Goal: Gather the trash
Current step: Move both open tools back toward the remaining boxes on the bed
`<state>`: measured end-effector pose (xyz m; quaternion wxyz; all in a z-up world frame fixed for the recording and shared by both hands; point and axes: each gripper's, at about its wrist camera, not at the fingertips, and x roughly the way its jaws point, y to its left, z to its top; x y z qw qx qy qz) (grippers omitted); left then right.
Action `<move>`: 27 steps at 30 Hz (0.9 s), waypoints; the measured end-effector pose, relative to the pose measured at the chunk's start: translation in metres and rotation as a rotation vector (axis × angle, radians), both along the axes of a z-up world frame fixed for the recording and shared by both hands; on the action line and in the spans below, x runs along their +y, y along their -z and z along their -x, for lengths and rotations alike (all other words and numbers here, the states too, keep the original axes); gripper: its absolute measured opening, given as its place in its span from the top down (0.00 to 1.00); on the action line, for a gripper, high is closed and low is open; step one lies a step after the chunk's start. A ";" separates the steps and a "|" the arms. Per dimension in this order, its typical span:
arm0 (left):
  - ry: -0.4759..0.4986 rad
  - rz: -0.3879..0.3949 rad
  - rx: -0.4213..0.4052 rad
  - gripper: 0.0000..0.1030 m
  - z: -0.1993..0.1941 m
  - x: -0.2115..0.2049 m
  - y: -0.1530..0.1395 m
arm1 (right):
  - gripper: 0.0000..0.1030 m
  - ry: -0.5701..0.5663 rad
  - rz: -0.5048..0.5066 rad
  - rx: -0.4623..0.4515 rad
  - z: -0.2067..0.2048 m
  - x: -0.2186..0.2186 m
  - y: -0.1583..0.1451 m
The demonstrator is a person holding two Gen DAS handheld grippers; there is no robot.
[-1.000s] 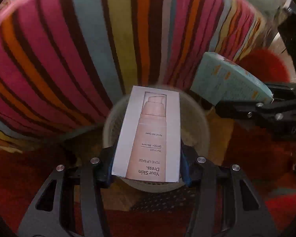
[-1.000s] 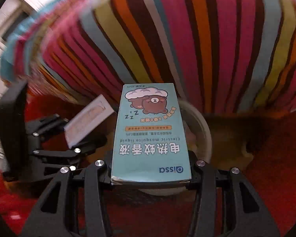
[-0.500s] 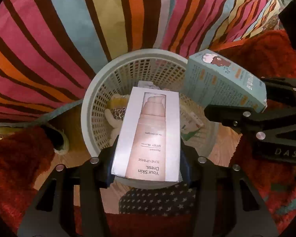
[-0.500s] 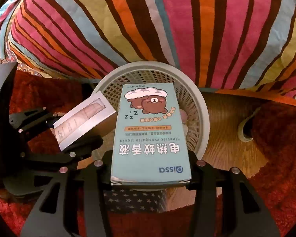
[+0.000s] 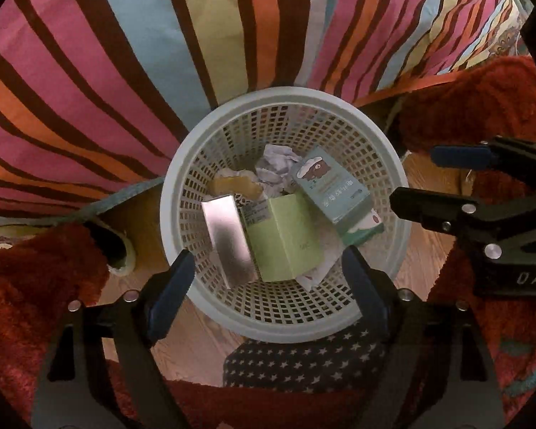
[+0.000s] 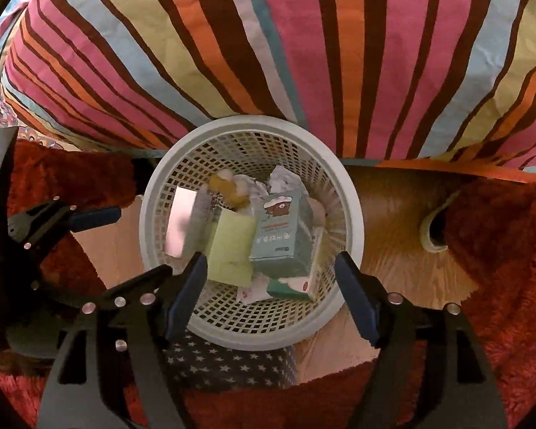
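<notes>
On the left, a thick red shag rug is lying over the wooden floor, with a striped bedspread in pink, orange, blue and brown hanging behind it. The left gripper is pointing down over a round pale-blue plastic lattice wastebasket, and its fingers are spreading apart with nothing pressed between them; the basket's contents are showing through the gap.

Inside the basket, at its left, a pale pink-white cosmetic carton is lying tilted and blurred by motion, free of the fingers. Just beside it a light-green folded carton is resting, with crumpled white paper and a yellowish scrap behind them. To the right of these, a teal mosquito-liquid box printed with a brown bear is sitting slanted against the basket wall, on top of another teal-and-white packet.

In the right wrist view the same teal box is lying in the middle of the wastebasket, clear of the right gripper, whose fingers are also opening and empty. The left gripper's dark frame is showing at that view's left edge.

Below the basket, a dark navy cloth with white stars is lying on the floor. Further right, a curled pale edge of the rug is lifting off the floor.
</notes>
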<state>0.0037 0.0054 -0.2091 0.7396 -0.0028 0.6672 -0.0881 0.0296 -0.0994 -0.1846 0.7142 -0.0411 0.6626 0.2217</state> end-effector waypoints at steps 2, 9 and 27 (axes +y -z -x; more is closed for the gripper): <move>0.006 0.008 -0.025 0.20 0.002 0.001 -0.009 | 0.32 0.002 -0.012 -0.020 0.001 -0.001 -0.007; 0.085 0.102 -0.218 0.20 0.005 0.017 -0.119 | 0.32 0.026 -0.190 -0.233 -0.008 -0.020 -0.102; -0.139 -0.185 -0.661 0.20 -0.335 0.112 -0.231 | 0.32 0.225 -0.130 -0.796 -0.294 0.061 -0.221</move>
